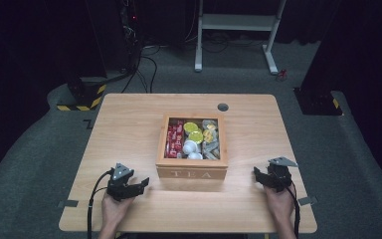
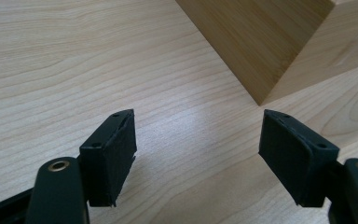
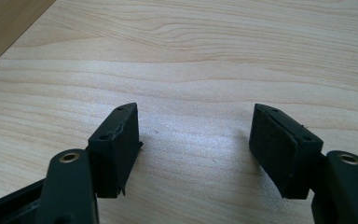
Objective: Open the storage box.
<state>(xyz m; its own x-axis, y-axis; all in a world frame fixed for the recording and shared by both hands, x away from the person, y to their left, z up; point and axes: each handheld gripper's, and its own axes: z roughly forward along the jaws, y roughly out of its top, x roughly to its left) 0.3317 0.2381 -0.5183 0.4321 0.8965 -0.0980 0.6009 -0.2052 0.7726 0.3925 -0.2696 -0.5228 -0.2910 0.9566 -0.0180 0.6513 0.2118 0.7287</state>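
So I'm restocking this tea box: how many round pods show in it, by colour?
In the tea box:
Yellow-green pods: 2
White pods: 2
Total: 4 round pods, beside red packets and grey packets too small to count.

Word on the box: "TEA", in pale letters on the front wall of the wooden box (image 1: 192, 174) on the desk (image 1: 124, 129).
Red packets (image 1: 173, 140) in the box: they have white marks on them, too small to read.
Yellow lids (image 1: 193, 131) in the box: no words can be read.
Stripes: yellow and black warning stripes on a black base (image 1: 82, 98) on the floor.
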